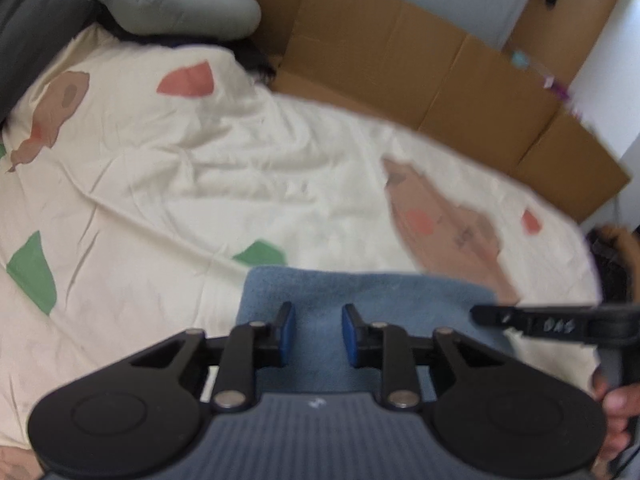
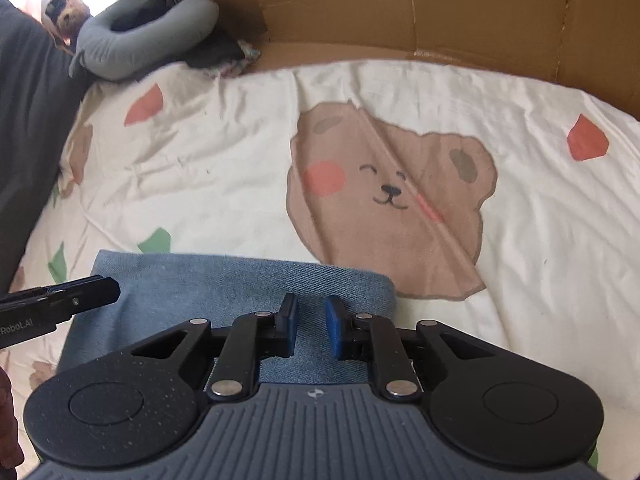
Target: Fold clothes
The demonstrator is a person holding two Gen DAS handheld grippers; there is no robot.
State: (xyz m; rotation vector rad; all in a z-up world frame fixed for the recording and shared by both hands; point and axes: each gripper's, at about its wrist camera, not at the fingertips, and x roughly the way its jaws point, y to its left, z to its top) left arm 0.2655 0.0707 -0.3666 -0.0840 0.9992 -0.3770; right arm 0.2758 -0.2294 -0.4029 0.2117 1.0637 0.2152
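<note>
A folded blue denim garment (image 1: 368,292) (image 2: 208,280) lies flat on the bed, its far edge straight and its corners square. My left gripper (image 1: 319,314) hovers over its middle with the blue pads a narrow gap apart and smooth cloth showing between them. My right gripper (image 2: 310,306) stands the same way over the garment's right part, pads apart with nothing pinched. Each gripper shows in the other's view from the side: the right gripper (image 1: 484,315) at the garment's right edge, the left gripper (image 2: 108,290) at its left corner. The garment's near edge is hidden under the gripper bodies.
The bed wears a cream sheet (image 2: 540,220) printed with bear faces and red and green shapes. Brown cardboard (image 1: 400,60) walls the far side. A grey neck pillow (image 2: 152,32) and a dark grey cushion (image 1: 36,20) sit at the far left. A hand (image 1: 618,408) holds the right gripper.
</note>
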